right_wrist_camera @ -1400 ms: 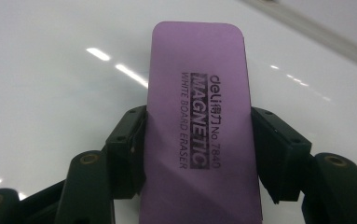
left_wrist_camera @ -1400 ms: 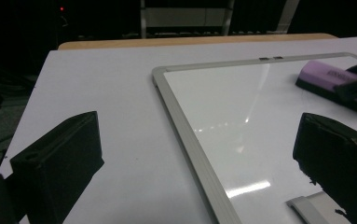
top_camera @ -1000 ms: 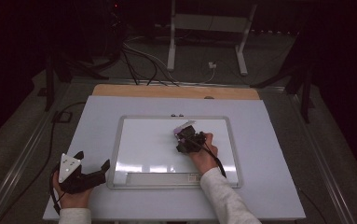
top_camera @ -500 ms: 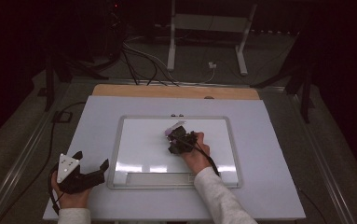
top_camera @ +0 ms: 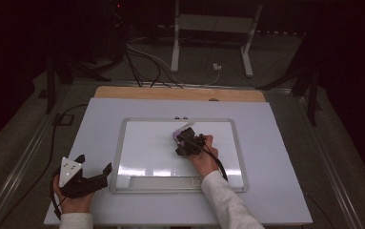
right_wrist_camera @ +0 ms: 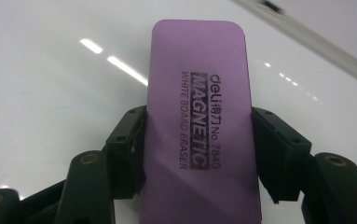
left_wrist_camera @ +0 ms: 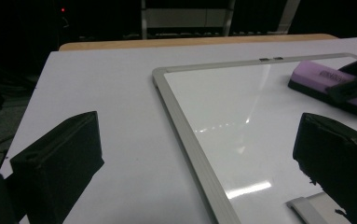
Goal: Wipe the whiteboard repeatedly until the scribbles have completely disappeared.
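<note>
Now the right gripper (top_camera: 186,141), jaws clamped on the purple eraser (right_wrist_camera: 199,116), has slid leftward across the whiteboard (top_camera: 137,157). Wiping looks underway. Left gripper (top_camera: 92,174) rests beside it, jaws apart.

the whiteboard (top_camera: 147,152) is glossy and smooth, throwing back streaks of light, inside a matt, metal-looking grey frame. the eraser (right_wrist_camera: 199,116) has a smooth purple plastic top with dark print. the bench (top_camera: 285,157) cover looks matt and pale, with a bare wood strip (top_camera: 180,93) along its far edge. the right tool (right_wrist_camera: 199,154) is matt black plastic.
</note>
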Demonstrator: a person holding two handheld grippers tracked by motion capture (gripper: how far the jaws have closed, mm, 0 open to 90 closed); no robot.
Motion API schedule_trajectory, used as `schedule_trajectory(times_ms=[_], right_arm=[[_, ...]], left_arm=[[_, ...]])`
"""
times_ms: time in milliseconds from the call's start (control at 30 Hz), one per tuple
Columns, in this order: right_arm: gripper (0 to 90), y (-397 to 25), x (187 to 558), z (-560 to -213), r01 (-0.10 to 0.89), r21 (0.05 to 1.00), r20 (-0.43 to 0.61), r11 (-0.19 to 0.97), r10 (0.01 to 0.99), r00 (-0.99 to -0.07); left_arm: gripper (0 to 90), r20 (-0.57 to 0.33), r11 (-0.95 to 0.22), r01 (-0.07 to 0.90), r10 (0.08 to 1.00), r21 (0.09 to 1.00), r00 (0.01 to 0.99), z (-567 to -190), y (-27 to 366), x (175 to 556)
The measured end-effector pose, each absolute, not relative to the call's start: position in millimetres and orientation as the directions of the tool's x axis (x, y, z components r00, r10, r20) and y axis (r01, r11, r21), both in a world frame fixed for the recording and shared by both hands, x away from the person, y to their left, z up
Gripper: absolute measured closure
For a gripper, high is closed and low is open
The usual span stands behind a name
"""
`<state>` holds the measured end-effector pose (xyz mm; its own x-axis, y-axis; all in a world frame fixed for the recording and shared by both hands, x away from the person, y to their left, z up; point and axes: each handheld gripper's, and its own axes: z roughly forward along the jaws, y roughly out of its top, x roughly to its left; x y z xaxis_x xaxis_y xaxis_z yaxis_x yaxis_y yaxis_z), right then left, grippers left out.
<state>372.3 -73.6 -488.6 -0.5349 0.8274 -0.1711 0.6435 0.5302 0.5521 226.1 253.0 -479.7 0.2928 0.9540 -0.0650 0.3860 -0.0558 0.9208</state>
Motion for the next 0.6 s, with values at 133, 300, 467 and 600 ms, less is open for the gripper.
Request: schedule_trajectory(times_ms=[133,300,467,600], right_arm=[[40.8,-59,361,-489,0.615,0.561,-0.139,0.555,0.795,-0.59],[40.8,-47,349,-489,0.59,0.567,-0.105,0.575,0.761,-0.641],[40.8,-44,344,-489,0.577,0.569,-0.091,0.586,0.742,-0.664],[40.8,-56,349,-489,0.598,0.567,-0.083,0.566,0.762,-0.642]], left_arm=[[2.2,-0.065,-0.056,0.386,0.954,0.921,0.293,-480,253,226],[2.2,-0.061,-0.062,0.388,0.953,0.92,0.297,-480,252,226],[2.2,-0.06,-0.064,0.389,0.953,0.919,0.298,-480,252,227],[2.2,-0.062,-0.061,0.388,0.953,0.92,0.296,-480,253,226]])
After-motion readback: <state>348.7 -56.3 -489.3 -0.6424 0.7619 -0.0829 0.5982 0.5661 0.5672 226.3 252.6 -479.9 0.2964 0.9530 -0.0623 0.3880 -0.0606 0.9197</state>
